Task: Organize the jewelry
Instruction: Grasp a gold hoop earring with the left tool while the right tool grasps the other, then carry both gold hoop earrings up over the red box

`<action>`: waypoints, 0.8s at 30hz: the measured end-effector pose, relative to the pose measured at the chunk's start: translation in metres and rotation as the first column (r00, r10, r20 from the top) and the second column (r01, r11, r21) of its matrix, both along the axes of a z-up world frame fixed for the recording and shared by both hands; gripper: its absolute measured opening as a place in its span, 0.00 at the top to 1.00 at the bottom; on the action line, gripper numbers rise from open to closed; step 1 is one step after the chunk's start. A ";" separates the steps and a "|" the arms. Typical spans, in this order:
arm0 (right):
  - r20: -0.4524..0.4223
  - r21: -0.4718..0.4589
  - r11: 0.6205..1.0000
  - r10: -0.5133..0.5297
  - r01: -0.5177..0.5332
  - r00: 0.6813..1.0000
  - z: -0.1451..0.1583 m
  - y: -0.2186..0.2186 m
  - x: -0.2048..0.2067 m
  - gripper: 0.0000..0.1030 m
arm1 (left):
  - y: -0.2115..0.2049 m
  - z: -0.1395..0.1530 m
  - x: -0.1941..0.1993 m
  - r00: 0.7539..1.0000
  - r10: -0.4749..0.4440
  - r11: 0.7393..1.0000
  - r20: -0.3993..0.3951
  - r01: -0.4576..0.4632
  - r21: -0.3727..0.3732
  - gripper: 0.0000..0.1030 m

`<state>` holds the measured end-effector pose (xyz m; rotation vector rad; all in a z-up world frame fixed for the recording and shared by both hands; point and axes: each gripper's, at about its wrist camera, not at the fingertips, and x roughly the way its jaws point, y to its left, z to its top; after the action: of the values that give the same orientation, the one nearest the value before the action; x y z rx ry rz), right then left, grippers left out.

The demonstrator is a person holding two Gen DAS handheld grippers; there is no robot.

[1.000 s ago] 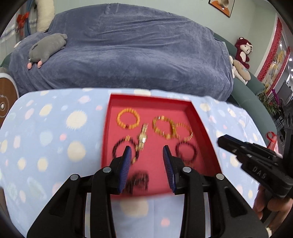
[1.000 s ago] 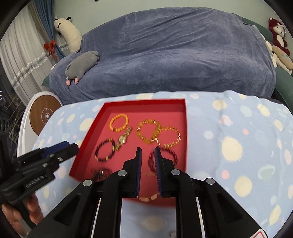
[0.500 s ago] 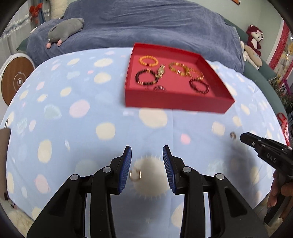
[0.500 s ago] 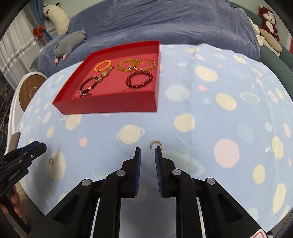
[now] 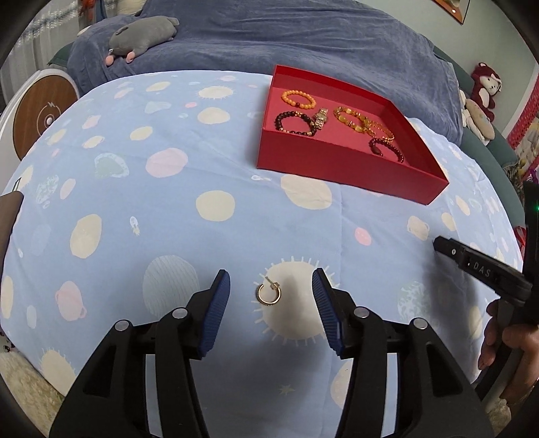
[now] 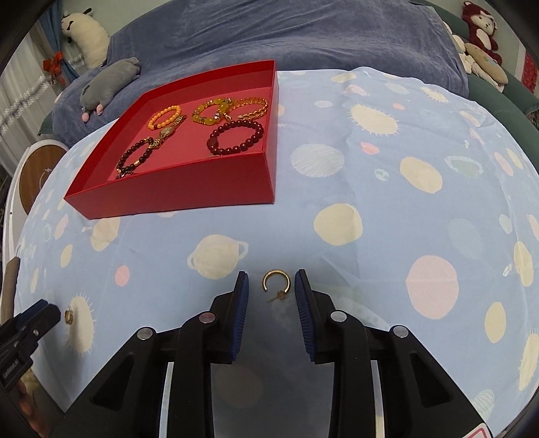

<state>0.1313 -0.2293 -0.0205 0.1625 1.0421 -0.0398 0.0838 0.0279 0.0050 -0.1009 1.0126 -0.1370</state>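
Note:
A red tray (image 5: 340, 165) holds several bead bracelets and a gold watch; it also shows in the right wrist view (image 6: 175, 195). A gold hoop earring (image 5: 268, 293) lies on the blue spotted cloth between the open jaws of my left gripper (image 5: 271, 286). A second gold hoop earring (image 6: 277, 283) lies between the open jaws of my right gripper (image 6: 271, 286). Neither gripper touches its earring. The right gripper's tip (image 5: 471, 262) shows at the right of the left wrist view. The left gripper's tip (image 6: 33, 316) shows at the lower left of the right wrist view, beside the first earring (image 6: 69, 315).
The table wears a blue cloth (image 5: 168, 188) with pale spots. Behind it is a sofa under a dark blue blanket (image 5: 269, 37) with a grey plush toy (image 5: 141, 33). A round wooden-faced object (image 5: 37, 118) stands at the left. Plush toys (image 6: 478, 23) sit at the far right.
Both grippers pulled back from over the tray to the near table and dropped low. The right gripper opened wider. Each now frames an earring on the cloth.

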 end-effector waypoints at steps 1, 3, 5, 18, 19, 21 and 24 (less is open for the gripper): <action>0.001 -0.001 1.000 0.000 0.000 1.000 0.000 0.001 0.001 0.72 | -0.001 -0.002 0.000 1.000 -0.005 1.000 -0.006 0.005 0.005 0.53; 0.001 -0.007 1.000 0.000 0.000 1.000 0.000 0.002 0.003 0.75 | -0.004 -0.006 0.000 1.000 -0.011 1.000 -0.011 0.011 0.017 0.53; 0.002 -0.015 1.000 0.004 -0.004 1.000 0.000 0.003 0.004 0.81 | -0.006 -0.008 -0.001 1.000 -0.014 1.000 -0.013 0.014 0.021 0.54; 0.006 0.010 1.000 0.003 -0.003 1.000 0.000 0.003 -0.004 0.84 | -0.005 -0.018 0.001 1.000 -0.008 0.999 -0.011 0.008 0.036 0.84; 0.006 0.015 1.000 0.004 -0.004 1.000 0.001 0.004 -0.005 0.84 | -0.005 -0.018 0.001 1.000 -0.008 0.999 -0.010 0.008 0.036 0.84; 0.006 0.023 1.000 0.007 -0.007 1.000 0.001 0.006 -0.008 0.84 | -0.006 -0.018 0.000 1.000 -0.012 0.999 -0.008 0.012 0.042 0.84; 0.009 0.036 0.999 0.008 -0.008 1.000 0.004 0.008 -0.012 0.84 | -0.007 -0.017 0.000 1.000 -0.016 0.999 -0.011 0.017 0.047 0.84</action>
<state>0.1192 -0.2213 -0.0166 0.1906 1.0350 -0.0131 0.0836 0.0207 -0.0122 -0.0501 1.0265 -0.1274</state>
